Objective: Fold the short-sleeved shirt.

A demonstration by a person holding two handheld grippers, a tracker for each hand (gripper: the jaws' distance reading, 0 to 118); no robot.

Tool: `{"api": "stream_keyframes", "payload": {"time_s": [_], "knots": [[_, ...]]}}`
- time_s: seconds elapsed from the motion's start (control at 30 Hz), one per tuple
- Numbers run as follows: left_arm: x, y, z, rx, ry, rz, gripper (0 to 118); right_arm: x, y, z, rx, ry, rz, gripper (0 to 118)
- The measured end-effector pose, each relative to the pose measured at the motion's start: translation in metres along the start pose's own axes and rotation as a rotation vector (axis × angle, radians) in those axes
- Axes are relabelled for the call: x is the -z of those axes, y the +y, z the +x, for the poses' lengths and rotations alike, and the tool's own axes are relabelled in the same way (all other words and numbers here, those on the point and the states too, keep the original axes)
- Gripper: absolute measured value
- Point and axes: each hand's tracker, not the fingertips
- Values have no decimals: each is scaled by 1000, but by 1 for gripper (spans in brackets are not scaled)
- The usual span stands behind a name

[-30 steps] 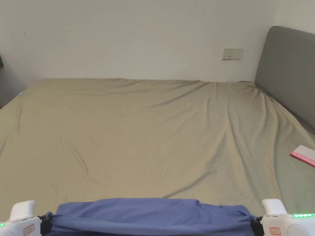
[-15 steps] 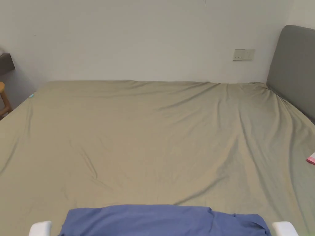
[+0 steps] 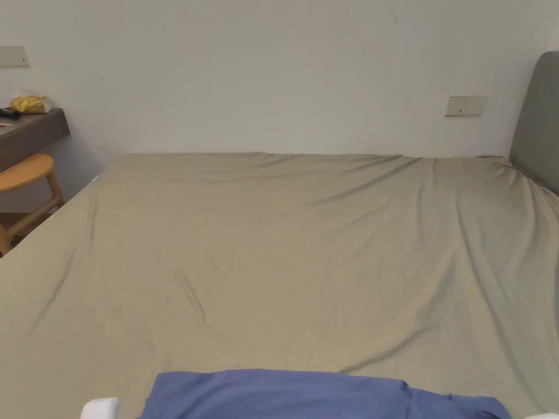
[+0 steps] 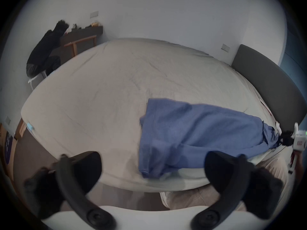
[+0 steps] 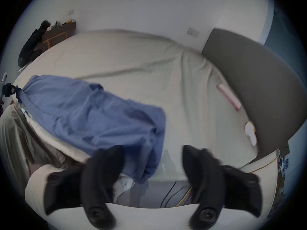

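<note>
Shirt [image 4: 196,134], blue, lies rumpled at bed [image 3: 305,245] edge; both grippers' jaws spread, empty.

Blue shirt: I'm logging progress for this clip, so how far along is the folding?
Done: little. The blue shirt lies rumpled along the near edge of the bed, one end drooping over it, with no clean fold showing. In hand: nothing; the left gripper and right gripper both stand open by its ends. Left: flatten it, then make every fold.
</note>
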Motion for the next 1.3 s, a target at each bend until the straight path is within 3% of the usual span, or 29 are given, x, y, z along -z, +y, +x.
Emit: {"api": "stream_keyframes", "payload": {"time_s": [0.1, 0.27, 0.37, 0.43, 0.47, 0.5, 0.53, 0.57, 0.6, 0.63, 0.67, 0.7, 0.77, 0.93, 1.07, 1.2, 1.3], "knots": [[-28, 4, -3, 30, 44, 35, 114, -37, -2, 7, 34, -60, 216, 89], [-105, 20, 2, -63, -3, 305, 115, -115, -3, 20, 131, -64, 624, 93], [-141, 28, 4, -119, -104, 387, 114, -143, -6, 24, 127, -154, 768, 93], [-165, 32, 14, -111, -80, 477, 104, -158, 1, 25, 135, -129, 779, 93], [-175, 35, 19, -90, -76, 516, 92, -163, 6, 24, 140, -136, 773, 93], [-185, 43, 25, 60, -7, 596, 68, -167, 11, 24, 144, -132, 773, 87], [-187, 45, 32, 75, 23, 603, 39, -170, 14, 24, 148, -111, 774, 73], [-185, 49, 39, 128, 72, 603, 19, -168, 19, 24, 153, -69, 765, 55], [-183, 52, 46, 180, 103, 598, 9, -169, 23, 23, 147, -78, 762, 42], [-179, 50, 49, 137, 86, 568, 9, -169, 25, 19, 144, -88, 763, 42], [-183, 49, 56, 167, 99, 617, 0, -171, 28, 15, 122, -127, 760, 0], [-185, 48, 57, 161, 66, 625, 0, -171, 31, 11, 121, -128, 775, 0], [-185, 47, 60, 138, 20, 619, 0, -176, 38, 10, 129, -24, 788, 0], [-181, 42, 58, 77, -5, 633, 0, -189, 54, -2, 93, -47, 803, 0], [-174, 44, 55, 58, -31, 611, 0, -192, 60, -1, 116, -15, 811, 0], [-162, 48, 44, 21, -120, 489, 0, -190, 56, 8, 203, 65, 753, 0], [-134, 55, 27, -75, -192, 287, 0, -189, 51, 14, 182, 54, 718, 0]]}}
